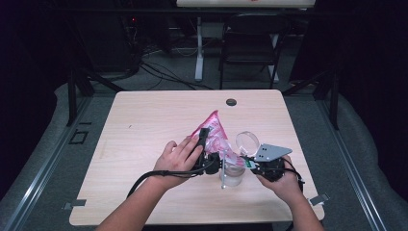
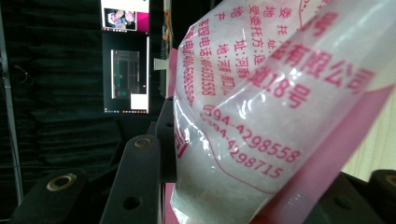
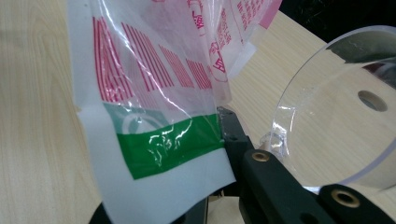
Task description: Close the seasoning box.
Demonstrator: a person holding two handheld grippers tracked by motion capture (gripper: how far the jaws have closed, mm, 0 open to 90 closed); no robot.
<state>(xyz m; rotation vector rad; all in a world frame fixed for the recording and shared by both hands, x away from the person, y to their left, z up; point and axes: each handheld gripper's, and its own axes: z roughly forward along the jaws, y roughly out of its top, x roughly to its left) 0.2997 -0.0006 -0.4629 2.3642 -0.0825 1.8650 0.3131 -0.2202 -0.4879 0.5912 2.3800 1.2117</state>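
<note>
We see both forearms come in from the bottom of the high view and meet near the front middle of the table (image 1: 144, 120). The left hand (image 1: 179, 156) lies flat over the left gripper (image 1: 206, 144), fingers stretched forward, its jaws pointing away from the person. The right hand (image 1: 284, 180) cups the right gripper (image 1: 245, 162) from behind and aims it leftward, toward the other one.

We count one pink-and-white printed plastic bag (image 1: 215, 132), lifted off the tabletop between the two grippers. We also count one clear jar (image 1: 233, 174) standing under the bag's lower end, and one clear round lid (image 1: 248, 143) tilted up just beside the right gripper.

In the left gripper view the bag's filled body (image 2: 261, 116) sits between the black jaws and bulges against them — clamped on the bag. In the right gripper view the jaws are pressed together on a bottom corner of the bag (image 3: 163, 144), where a green band runs. The lid (image 3: 345, 116) stands just to that gripper's side.
</note>
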